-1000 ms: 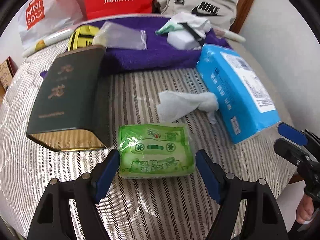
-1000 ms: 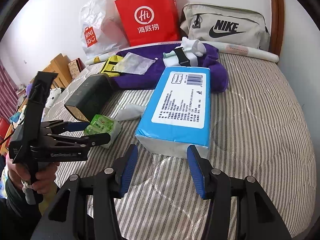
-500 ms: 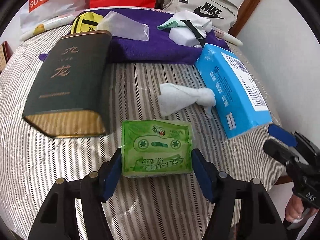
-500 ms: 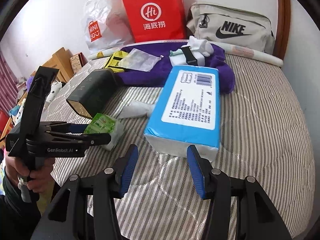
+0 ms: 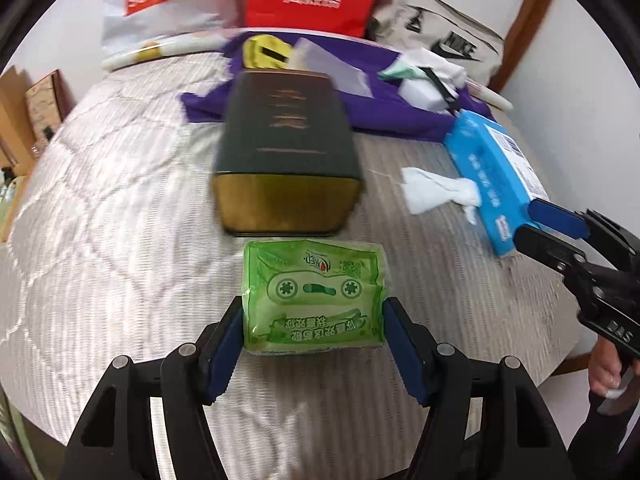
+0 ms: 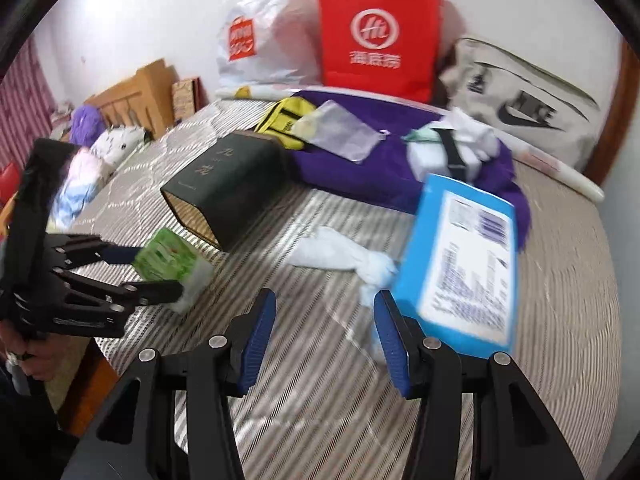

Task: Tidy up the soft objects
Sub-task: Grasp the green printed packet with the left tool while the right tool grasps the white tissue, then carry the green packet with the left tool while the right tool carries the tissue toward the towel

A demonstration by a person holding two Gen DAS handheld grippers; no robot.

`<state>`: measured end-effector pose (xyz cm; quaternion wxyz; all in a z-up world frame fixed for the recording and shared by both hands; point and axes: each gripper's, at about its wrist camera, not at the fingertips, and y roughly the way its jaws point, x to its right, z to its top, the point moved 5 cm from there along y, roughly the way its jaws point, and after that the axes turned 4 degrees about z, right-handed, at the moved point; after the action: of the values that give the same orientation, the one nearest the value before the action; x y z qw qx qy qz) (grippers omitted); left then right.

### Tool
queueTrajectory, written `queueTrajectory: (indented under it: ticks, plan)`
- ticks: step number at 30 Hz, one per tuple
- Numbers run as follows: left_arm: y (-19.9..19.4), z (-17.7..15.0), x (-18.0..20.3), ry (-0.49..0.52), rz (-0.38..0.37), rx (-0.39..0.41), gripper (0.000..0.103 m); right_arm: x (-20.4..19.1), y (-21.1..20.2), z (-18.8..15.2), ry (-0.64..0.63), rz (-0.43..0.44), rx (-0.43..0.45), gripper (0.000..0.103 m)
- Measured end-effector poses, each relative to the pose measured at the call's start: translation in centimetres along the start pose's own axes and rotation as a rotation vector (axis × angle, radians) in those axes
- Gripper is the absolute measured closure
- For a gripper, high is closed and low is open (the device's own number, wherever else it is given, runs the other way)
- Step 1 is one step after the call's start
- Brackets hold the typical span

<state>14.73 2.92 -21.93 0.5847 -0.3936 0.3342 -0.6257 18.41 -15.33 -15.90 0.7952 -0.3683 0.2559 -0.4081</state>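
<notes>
My left gripper [image 5: 314, 344] is shut on a green tissue pack [image 5: 314, 288], with a blue pad pressed on each side of it. The right wrist view shows the same green tissue pack [image 6: 170, 260] in the left gripper [image 6: 160, 276], held just in front of a dark green box [image 6: 228, 188]. My right gripper [image 6: 324, 340] is open over the striped bed cover, nothing between its fingers. A blue tissue pack [image 6: 460, 264] lies just right of its right finger. A crumpled white tissue [image 6: 340, 256] lies ahead of it.
A purple cloth [image 5: 384, 108] at the back carries a yellow pouch [image 5: 266, 52], a clear plastic bag [image 5: 332, 68] and a white bundle [image 5: 428, 76]. A red bag [image 6: 376, 36], a white bag [image 6: 260, 28] and a grey Nike bag [image 6: 524, 96] line the wall. The bed edge [image 6: 92, 384] is at the left.
The left gripper's jaws closed onto the green pack and carried it left, in front of the dark box. The right gripper swung left, so the blue pack now lies to its right.
</notes>
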Motion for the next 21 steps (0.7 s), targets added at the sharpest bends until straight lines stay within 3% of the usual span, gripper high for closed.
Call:
queueTrajectory:
  ticks: [3,6,15,21]
  plan:
    - [-0.2,0.1,-2.1,-0.036,0.009,0.008,0.038,-0.8,1.7,1.0,-0.057,-0.003,-0.039,0.052]
    - [-0.1,0.4,-3.5,-0.066,0.004,0.009,0.038,-1.1,3.5,2.0,-0.111,0.004,-0.078,0.045]
    - [0.5,2.0,-5.6,-0.109,-0.036,0.006,0.038,-0.3,8.9,4.0,-0.128,-0.020,-0.205,0.041]
    - [0.8,2.0,-5.8,-0.114,-0.081,-0.008,0.038,-0.3,11.1,3.9,-0.191,-0.071,-0.264,0.027]
